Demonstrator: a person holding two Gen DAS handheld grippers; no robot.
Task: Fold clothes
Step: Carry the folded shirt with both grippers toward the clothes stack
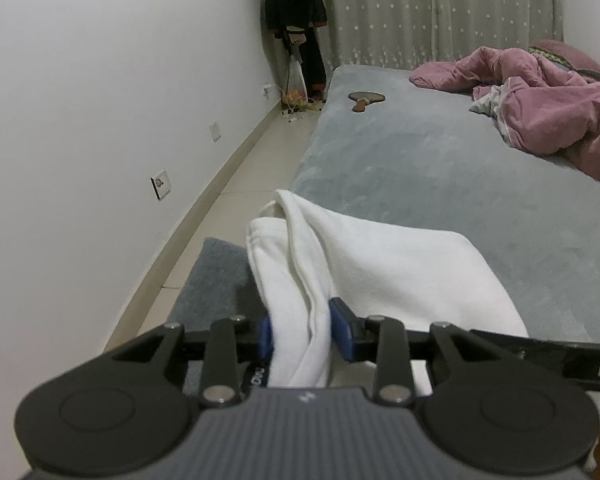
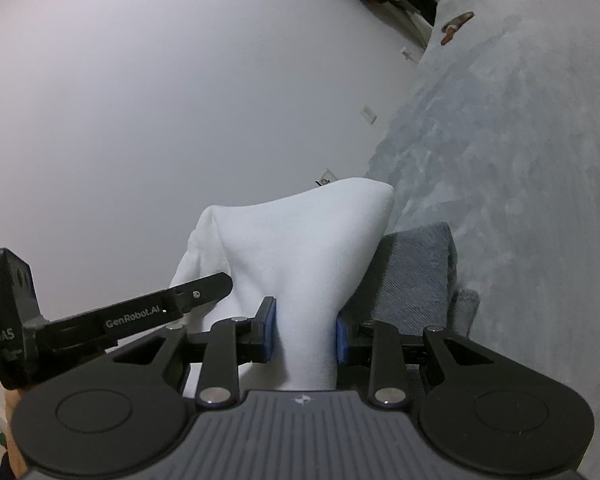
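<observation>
A bunched fold of the white garment [image 1: 364,264] is clamped between the blue pads of the left gripper [image 1: 303,330], which is tilted downward. From the jaws the cloth is drawn forward and up into a ridge, and beyond and to the right of the gripper it is spread flat over the near corner of the grey bed [image 1: 440,168]. To the left of the gripper, a darker grey mat [image 1: 216,276] is seen lying below the cloth, with pale floor tiles [image 1: 236,184] and a white wall [image 1: 100,100] further left. Well ahead of the gripper, a small wooden paddle [image 1: 366,100] is laid on the bed, and far ahead to the right a crumpled pink quilt [image 1: 548,104] is heaped. Dark clothes [image 1: 296,16] are hung in the far corner beside a star-patterned curtain [image 1: 420,8].

In the right wrist view, another part of the same white garment [image 2: 300,248] is pinched between the pads of the right gripper [image 2: 306,334] and is lifted into a peak straight ahead of it. Just to the left of this gripper, the left gripper's black finger [image 2: 160,312] is seen reaching in against the cloth. To the right and slightly ahead, the mat [image 2: 416,276] is partly hidden by the raised cloth, and the bed [image 2: 520,160] is stretched away beyond it.
</observation>
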